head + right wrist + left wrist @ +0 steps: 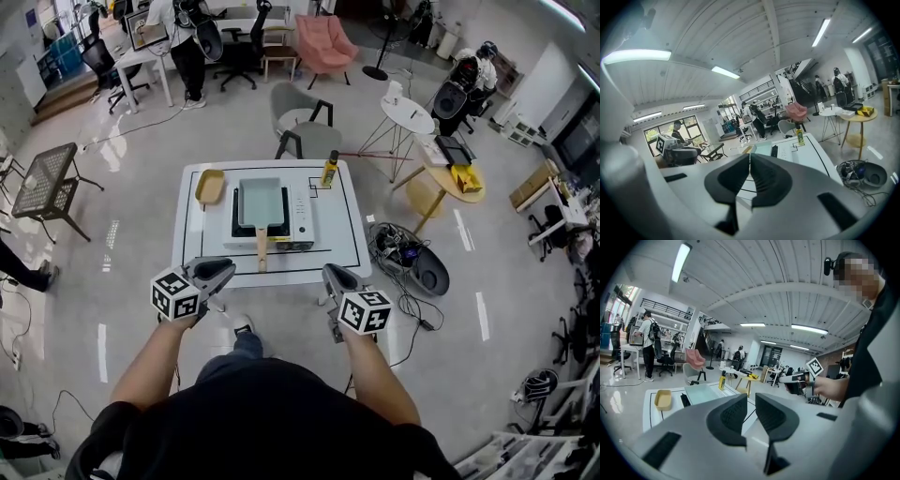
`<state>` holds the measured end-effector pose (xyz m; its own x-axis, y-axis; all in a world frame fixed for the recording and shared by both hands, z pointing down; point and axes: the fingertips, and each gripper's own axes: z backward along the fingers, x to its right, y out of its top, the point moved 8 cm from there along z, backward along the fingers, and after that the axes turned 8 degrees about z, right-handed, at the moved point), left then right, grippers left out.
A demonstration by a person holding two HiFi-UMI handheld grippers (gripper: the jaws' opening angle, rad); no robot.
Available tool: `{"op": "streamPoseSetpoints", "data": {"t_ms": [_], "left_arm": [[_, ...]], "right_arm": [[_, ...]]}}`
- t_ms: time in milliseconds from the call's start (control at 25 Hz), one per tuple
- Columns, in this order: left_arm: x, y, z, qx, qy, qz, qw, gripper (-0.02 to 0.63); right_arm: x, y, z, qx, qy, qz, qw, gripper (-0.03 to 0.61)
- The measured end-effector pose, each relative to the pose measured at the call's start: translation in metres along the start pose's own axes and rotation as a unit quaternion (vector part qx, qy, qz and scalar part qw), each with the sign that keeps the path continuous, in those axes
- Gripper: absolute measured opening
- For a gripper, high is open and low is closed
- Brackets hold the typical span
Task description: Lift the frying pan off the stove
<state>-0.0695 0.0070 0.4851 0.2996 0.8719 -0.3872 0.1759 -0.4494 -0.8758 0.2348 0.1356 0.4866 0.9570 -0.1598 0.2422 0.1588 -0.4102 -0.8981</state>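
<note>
The rectangular frying pan (260, 203) with its wooden handle (262, 249) rests on the portable stove (298, 222) in the middle of the white table (342, 244). Its handle points toward me. Both grippers hover in the air short of the table's near edge, apart from the pan. My left gripper (225, 270) is shut and empty, left of the handle. On the other side of the handle, my right gripper (333, 275) is likewise shut with nothing in it. The left gripper view shows the pan (704, 392) beyond the closed jaws (751, 400). The right gripper (750, 158) also faces the table.
A yellow tray (209, 186) lies at the table's back left, and a yellow bottle (329, 170) stands at the back right. On the floor to the right is a tangle of cables (398, 251). Chairs, round side tables (409, 114) and people fill the room behind.
</note>
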Motion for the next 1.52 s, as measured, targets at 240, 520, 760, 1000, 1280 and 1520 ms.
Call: {"op": "streamPoseSetpoints", "data": {"t_ms": [240, 520, 760, 1000, 1280, 1520], "left_arm": [[-0.014, 0.006, -0.002, 0.009, 0.003, 0.005, 0.9999, 0.060], [-0.045, 0.001, -0.006, 0.011, 0.008, 0.026, 0.9996, 0.060], [-0.076, 0.008, -0.017, 0.017, 0.003, 0.047, 0.9987, 0.060], [-0.102, 0.016, -0.033, 0.007, -0.005, 0.053, 0.9986, 0.059], [-0.140, 0.032, -0.049, -0.005, -0.017, 0.053, 0.9984, 0.060], [-0.175, 0.052, -0.053, -0.001, -0.024, 0.047, 0.9986, 0.060]], "right_arm": [[0.004, 0.009, -0.016, -0.004, 0.002, 0.005, 1.000, 0.012], [0.008, 0.018, -0.050, -0.014, 0.009, 0.008, 1.000, 0.012], [0.017, 0.025, -0.081, -0.022, 0.008, 0.005, 1.000, 0.012], [0.026, 0.033, -0.107, -0.025, 0.007, 0.000, 1.000, 0.012], [0.033, 0.048, -0.141, -0.029, -0.002, -0.008, 1.000, 0.012], [0.033, 0.062, -0.167, -0.032, -0.015, -0.004, 0.999, 0.012]]}}
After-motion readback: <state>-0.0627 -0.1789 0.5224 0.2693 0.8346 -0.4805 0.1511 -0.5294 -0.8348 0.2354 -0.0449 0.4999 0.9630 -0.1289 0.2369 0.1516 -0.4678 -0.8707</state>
